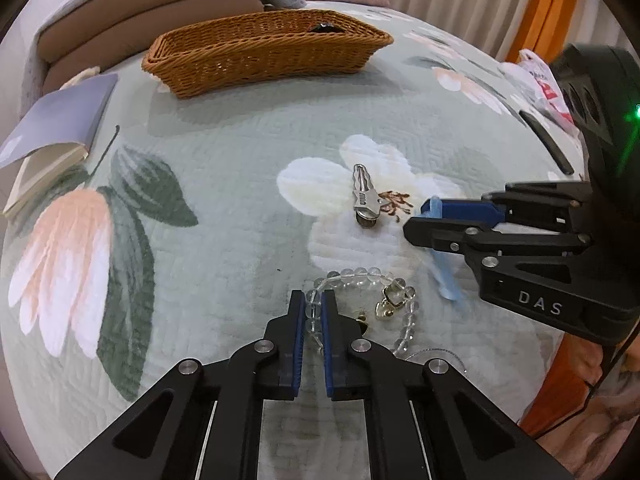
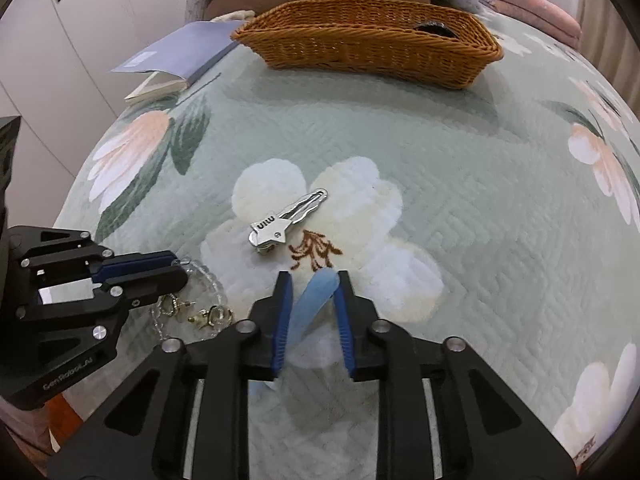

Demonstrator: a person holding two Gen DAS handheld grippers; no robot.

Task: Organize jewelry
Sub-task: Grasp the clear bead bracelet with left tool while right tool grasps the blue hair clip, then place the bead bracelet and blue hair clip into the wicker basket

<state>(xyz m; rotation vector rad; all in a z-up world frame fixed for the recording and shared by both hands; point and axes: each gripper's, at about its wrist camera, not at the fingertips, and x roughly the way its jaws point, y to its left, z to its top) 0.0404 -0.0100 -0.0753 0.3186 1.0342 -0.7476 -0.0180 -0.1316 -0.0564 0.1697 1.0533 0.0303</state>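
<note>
The left hand-held gripper (image 1: 313, 304) is closed on one side of a clear bead bracelet (image 1: 362, 276), its blue pads pinching the strand where it lies on the flowered bedspread (image 1: 224, 152). The rest of the bracelet curves away ahead and to the right of its fingers, with small gold charms (image 1: 390, 302) inside the loop.

The right hand-held gripper (image 2: 313, 280) points steeply down at a pale blue hair clip (image 2: 316, 294), which lies slanted between its two fingers. The jaws are drawn close around it, and the clip's tip touches the right pad; whether the left pad presses on it cannot be told.

Just ahead of both grippers a silver hair clip (image 2: 286, 222) rests on a white printed flower. Farther ahead stands a brown wicker basket (image 2: 368, 46) with something dark inside at one end. To its left a grey-covered book (image 2: 180, 54) lies open, face down, on the bed.
</note>
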